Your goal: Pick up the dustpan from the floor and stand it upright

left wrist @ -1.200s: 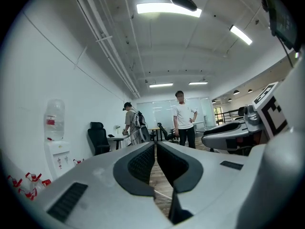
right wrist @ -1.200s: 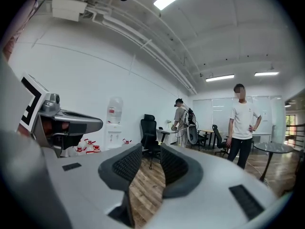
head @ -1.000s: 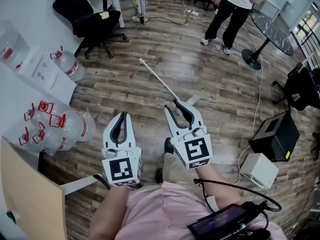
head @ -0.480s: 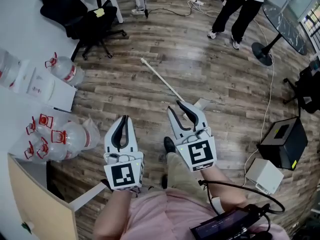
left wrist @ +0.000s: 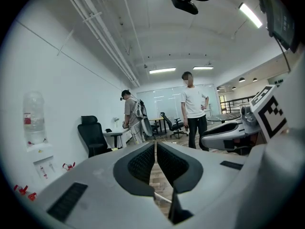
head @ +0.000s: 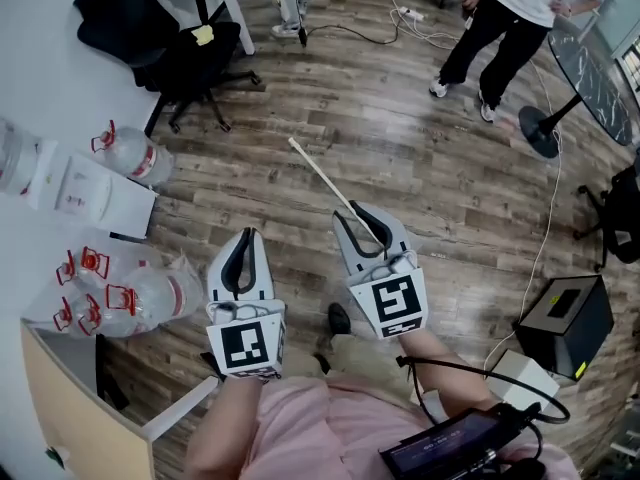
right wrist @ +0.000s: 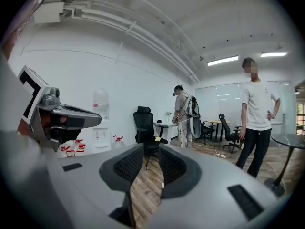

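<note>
The dustpan (head: 322, 175) is lying flat on the wooden floor (head: 430, 178) — only its long white handle (head: 308, 159) is being seen in the head view, running up and to the left away from the right gripper (head: 362, 213). The pan end is being hidden behind that gripper. The right gripper is being held level, well above the floor, with its jaws parted to a narrow gap. Only floor boards are being seen through that gap in the right gripper view, so nothing is being held. The left gripper (head: 243, 236) is being carried just beside the right gripper, on its left, with jaws pressed all but together and nothing between them.

Change over the last second: the handle has been brought closer under the right gripper in the head view. The bit of pan that was showing beside the right gripper is now being covered. Both grippers are being kept in the same pose, and the jaw gaps look unchanged. This is being judged as an approach on foot — no reach down is being started yet. The dustpan is not yet being touched, so the pickup and the standing upright are both left. The next move is likely calling for the right gripper to be lowered onto the handle with its jaws opened wider.

A bystander (head: 500, 28) is standing well beyond the right gripper, past the handle's far end.
</note>
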{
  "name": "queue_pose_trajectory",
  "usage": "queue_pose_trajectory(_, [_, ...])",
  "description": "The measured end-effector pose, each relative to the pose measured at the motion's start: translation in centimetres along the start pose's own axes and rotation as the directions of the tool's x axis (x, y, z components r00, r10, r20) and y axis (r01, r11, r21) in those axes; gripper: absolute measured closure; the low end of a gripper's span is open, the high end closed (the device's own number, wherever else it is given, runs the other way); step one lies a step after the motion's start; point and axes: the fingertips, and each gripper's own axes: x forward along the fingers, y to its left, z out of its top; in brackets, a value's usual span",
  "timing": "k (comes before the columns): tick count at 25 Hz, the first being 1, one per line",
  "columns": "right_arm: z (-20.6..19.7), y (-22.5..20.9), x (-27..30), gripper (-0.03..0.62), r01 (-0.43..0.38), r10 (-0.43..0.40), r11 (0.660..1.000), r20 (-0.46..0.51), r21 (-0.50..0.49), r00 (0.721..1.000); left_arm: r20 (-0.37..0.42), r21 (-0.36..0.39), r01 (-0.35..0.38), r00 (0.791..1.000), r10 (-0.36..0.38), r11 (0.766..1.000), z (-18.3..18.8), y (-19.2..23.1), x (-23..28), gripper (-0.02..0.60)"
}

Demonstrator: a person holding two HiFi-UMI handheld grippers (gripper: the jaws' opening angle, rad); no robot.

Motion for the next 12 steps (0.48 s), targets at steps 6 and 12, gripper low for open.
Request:
queue_pose_trajectory(6, [1.8,-1.4,4.5,0.494,-0.014,0.015,1.0,0.016,-0.019,1.0,0.009,0.003,-0.044,0.999,0.044,0.999,0.9,3.3,3.0,0.557])
queue_pose_trajectory(12, [2.6,-2.1,9.4,0.494,-0.021,0.021,0.999,0.013,-0.042,1.0,0.018,-0.027,-0.066,0.998,0.067,0.997,0.0,6.8,6.9,0.557])
